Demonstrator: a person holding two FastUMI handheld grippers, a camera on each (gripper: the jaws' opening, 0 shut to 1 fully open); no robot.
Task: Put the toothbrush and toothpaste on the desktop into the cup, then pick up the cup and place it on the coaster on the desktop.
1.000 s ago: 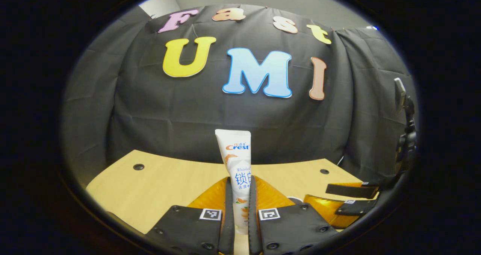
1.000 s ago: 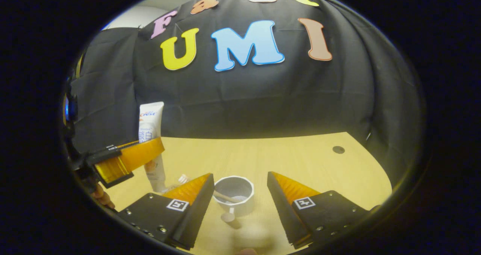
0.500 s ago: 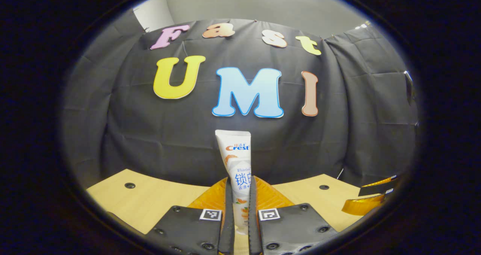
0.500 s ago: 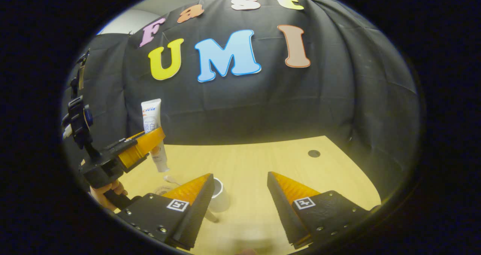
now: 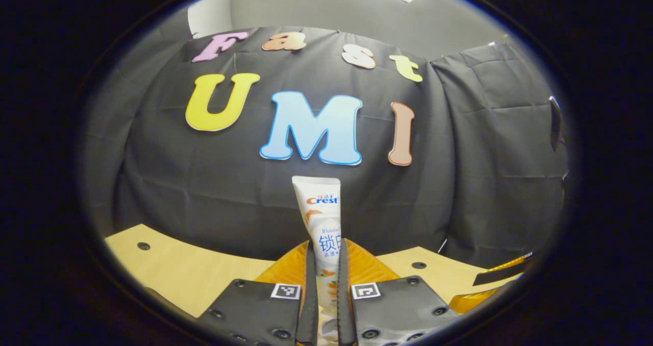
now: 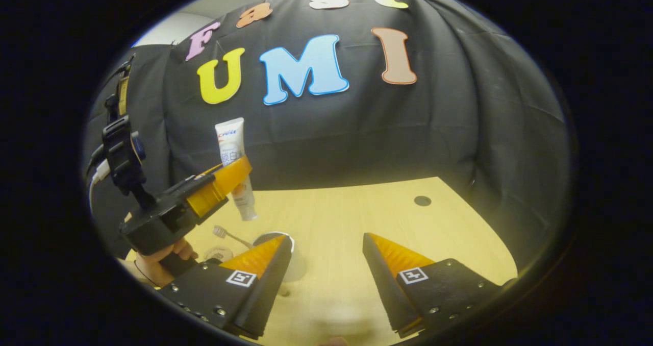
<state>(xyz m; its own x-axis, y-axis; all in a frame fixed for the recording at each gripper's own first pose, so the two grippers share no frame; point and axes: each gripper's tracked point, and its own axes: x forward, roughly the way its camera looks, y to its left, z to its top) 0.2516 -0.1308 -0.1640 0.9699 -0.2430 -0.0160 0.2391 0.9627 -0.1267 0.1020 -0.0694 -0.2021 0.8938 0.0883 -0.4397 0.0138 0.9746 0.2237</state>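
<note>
Jaws of your left gripper (image 5: 322,285) are clamped flat on the toothpaste (image 5: 319,208), which stands upright between them, crimped end at 12 o'clock. Jaws of your right gripper (image 6: 326,264) stand wide apart and hold nothing.

What has changed over the last second: in the right gripper view you have carried the tube up and off the worktop (image 6: 357,218). Its cap end, which sat down near the cup a moment ago, now hangs in the air, just above and to the 11 o'clock side of the cup (image 6: 285,244). Your left gripper (image 6: 224,182) has also swung inward toward the cup.

The toothbrush (image 6: 229,233) already leans in the cup, head sticking out toward 10 o'clock. A small round disc at 9 o'clock of the cup may be the coaster (image 6: 218,254); it is too blurred to be sure.

So the tube looks nearly lined up for the drop. Judging by this, you need to bring the cap over the rim and lower before letting go, minding the brush handle.
</note>
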